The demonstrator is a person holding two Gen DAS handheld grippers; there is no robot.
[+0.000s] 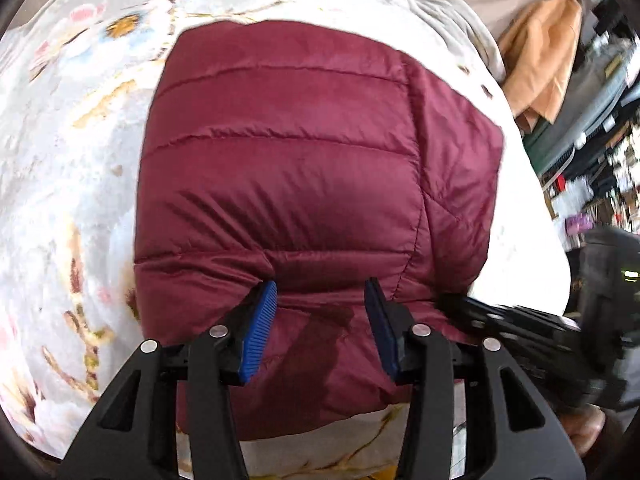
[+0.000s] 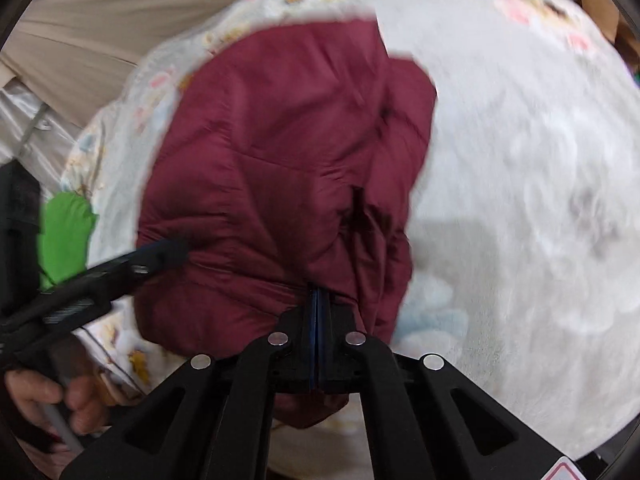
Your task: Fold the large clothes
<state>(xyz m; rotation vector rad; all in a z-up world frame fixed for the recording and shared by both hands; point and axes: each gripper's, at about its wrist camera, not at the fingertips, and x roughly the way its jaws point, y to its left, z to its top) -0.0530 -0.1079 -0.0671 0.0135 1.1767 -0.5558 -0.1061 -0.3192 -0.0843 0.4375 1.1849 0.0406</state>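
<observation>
- On a bed under a pale flowered blanket [image 1: 60,152], the maroon quilted jacket [image 1: 304,168] lies as a compact, roughly squared bundle, which suggests the folding is well along.
- Left tongs [image 1: 320,320] hover low over the near edge of the jacket, blue pads spread apart with puffy fabric between them but not pinched; they look placed to press or take that edge.
- Right tongs [image 2: 318,312] are clenched tight, pads meeting at a ridge of the jacket's near hem. Whether a thin layer of cloth is caught between them cannot be told, since fabric bulges around the tips.
- Likely both tools work the same near edge to flatten or tuck it.
- Sleeves, collar and zip are hidden inside the fold.
- Motion blur smears the right-wrist view; a green item [image 2: 66,232] at the left and the cluttered shelves [image 1: 592,140] beyond the bed stay unreadable.
- A hand [image 2: 44,396] shows only partly at the frame's lower corner.
</observation>
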